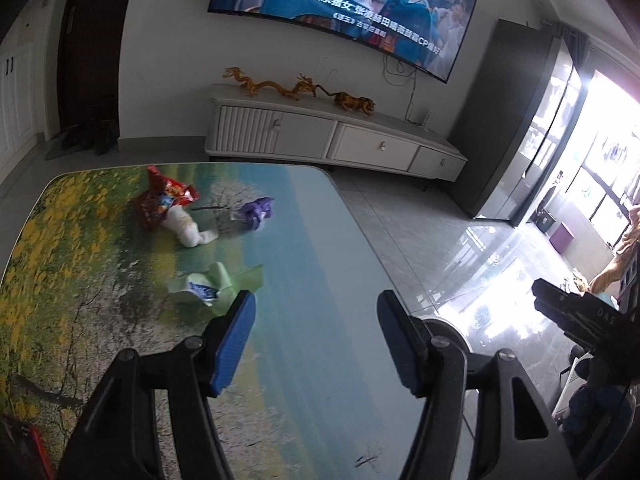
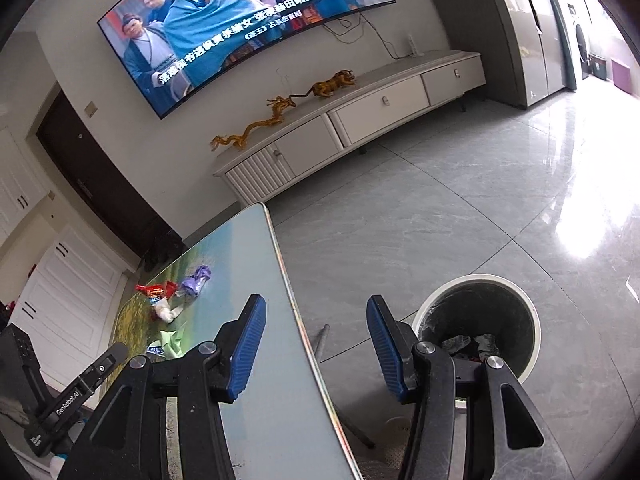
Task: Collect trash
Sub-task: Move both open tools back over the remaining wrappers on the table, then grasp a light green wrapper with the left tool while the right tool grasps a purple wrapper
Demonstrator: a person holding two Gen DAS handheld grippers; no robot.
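Observation:
Several pieces of trash lie on the printed table [image 1: 304, 240]: a red snack wrapper [image 1: 162, 200], a crumpled white tissue [image 1: 188, 228], a purple wrapper [image 1: 256, 210] and a green wrapper [image 1: 216, 286]. My left gripper [image 1: 316, 344] is open and empty above the table, its left finger just right of the green wrapper. My right gripper [image 2: 316, 348] is open and empty over the table's right edge [image 2: 296, 312]. The same trash shows at the left in the right wrist view: red wrapper [image 2: 154, 290], purple wrapper [image 2: 196, 280], green wrapper [image 2: 170, 342]. A white trash bin [image 2: 480, 328] with a black liner stands on the floor, holding some trash.
A white TV cabinet [image 1: 332, 136] with golden dragon figures [image 1: 272, 86] stands against the far wall under a TV [image 1: 348, 4]. Glossy grey floor tiles [image 2: 460, 208] lie right of the table. The other gripper's body shows at the right edge of the left wrist view [image 1: 580, 316].

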